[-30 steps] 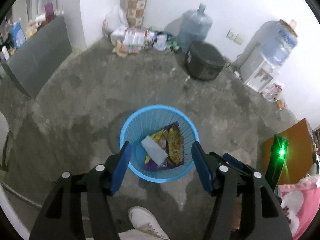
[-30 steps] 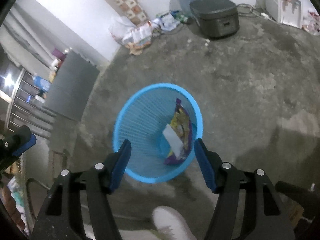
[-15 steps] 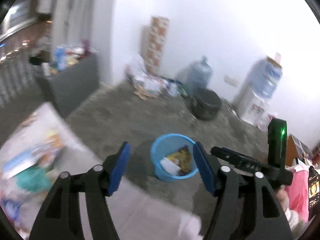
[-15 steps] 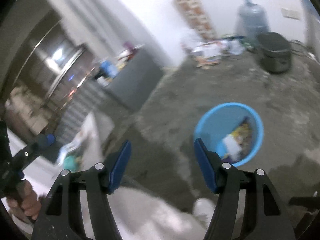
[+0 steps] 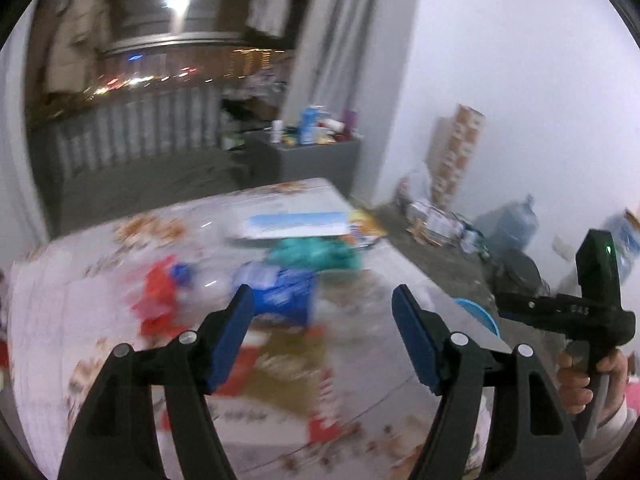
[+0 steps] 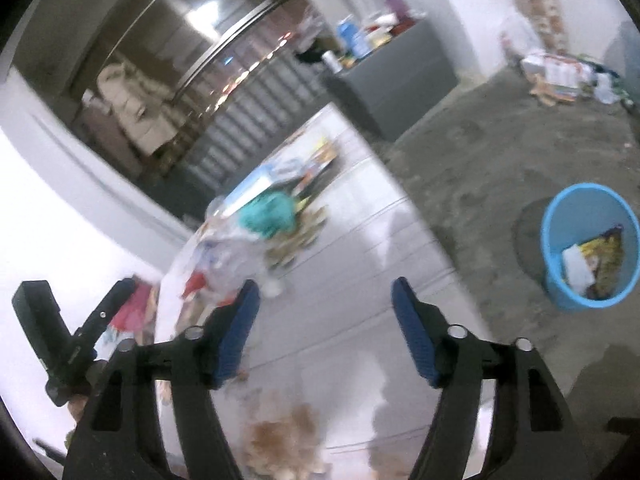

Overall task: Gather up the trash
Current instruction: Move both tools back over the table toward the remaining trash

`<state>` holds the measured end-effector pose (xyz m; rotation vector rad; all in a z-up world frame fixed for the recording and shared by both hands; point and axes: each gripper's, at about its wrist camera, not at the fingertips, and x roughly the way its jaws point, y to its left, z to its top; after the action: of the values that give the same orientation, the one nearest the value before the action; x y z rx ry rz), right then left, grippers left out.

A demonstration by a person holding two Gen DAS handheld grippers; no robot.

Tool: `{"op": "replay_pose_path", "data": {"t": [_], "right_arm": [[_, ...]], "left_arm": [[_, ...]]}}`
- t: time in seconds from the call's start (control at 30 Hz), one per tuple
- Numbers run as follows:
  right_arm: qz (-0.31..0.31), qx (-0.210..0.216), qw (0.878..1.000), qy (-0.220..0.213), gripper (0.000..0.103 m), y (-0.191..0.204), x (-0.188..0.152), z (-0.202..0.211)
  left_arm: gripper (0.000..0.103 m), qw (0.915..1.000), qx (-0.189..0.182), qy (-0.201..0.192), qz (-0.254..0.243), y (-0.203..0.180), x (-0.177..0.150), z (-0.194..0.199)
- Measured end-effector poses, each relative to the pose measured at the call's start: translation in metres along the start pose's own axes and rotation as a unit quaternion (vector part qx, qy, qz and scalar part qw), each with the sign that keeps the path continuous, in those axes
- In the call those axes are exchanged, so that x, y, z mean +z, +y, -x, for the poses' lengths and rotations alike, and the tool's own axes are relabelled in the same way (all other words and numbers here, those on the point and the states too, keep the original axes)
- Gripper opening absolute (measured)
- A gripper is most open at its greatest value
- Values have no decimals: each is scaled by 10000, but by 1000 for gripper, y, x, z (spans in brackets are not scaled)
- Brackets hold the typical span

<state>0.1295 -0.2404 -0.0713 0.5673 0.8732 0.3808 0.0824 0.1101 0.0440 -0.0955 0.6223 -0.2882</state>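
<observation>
Left wrist view. The left gripper [image 5: 322, 312] points down over a table [image 5: 404, 280] with a patterned cover. Its blue jaws stand wide apart and nothing is between them. Trash lies on the table beyond the fingertips: a blue wrapper [image 5: 286, 296] at about twelve o'clock of the jaws, red wrappers [image 5: 158, 300] at ten o'clock, a crumpled teal bag [image 5: 312, 254] beyond the blue wrapper, and a flat white-and-blue packet [image 5: 296, 226] farther back. All are smeared by motion blur; no label can be read. A sliver of the blue basket [image 5: 482, 314] shows at three o'clock, mostly hidden by the table edge. The right gripper's body is at the far right in a hand [image 5: 580, 376]; its jaws are hidden.

Right wrist view. The right gripper [image 6: 324, 300] angles down over the same table [image 6: 360, 248]. Its jaws are opening and empty. The teal bag [image 6: 266, 216] lies at eleven o'clock of the jaws, with blurred clear and red litter [image 6: 218, 268] just beside the left finger. The blue basket [image 6: 588, 244] stands on the floor at two o'clock, well apart from the table, holding a yellow-and-purple snack bag [image 6: 604, 258] and a white piece [image 6: 576, 270]. The left gripper's body is at eight o'clock, cut off by the frame.
</observation>
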Motion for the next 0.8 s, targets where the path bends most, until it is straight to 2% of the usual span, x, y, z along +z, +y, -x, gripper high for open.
{"op": "replay_pose_path", "data": {"t": [0.1,0.3,0.67,0.8], "right_arm": [[75,196,9996,205,68,15,-2,-10],[176,445,9973,562,68,47,-5,-34],[155,572,9941,908,68,82,-14,-62],[267,494,9948,845,65,91,-12,-67]], "left_arm": [[69,9989,148,-20,451,27,-10,9],[69,9953,205,10,948,65,-28,21],[48,9930,-261,193,1137,83,-40,10],[42,9922,-465,232,1136,83,-42,8]]}}
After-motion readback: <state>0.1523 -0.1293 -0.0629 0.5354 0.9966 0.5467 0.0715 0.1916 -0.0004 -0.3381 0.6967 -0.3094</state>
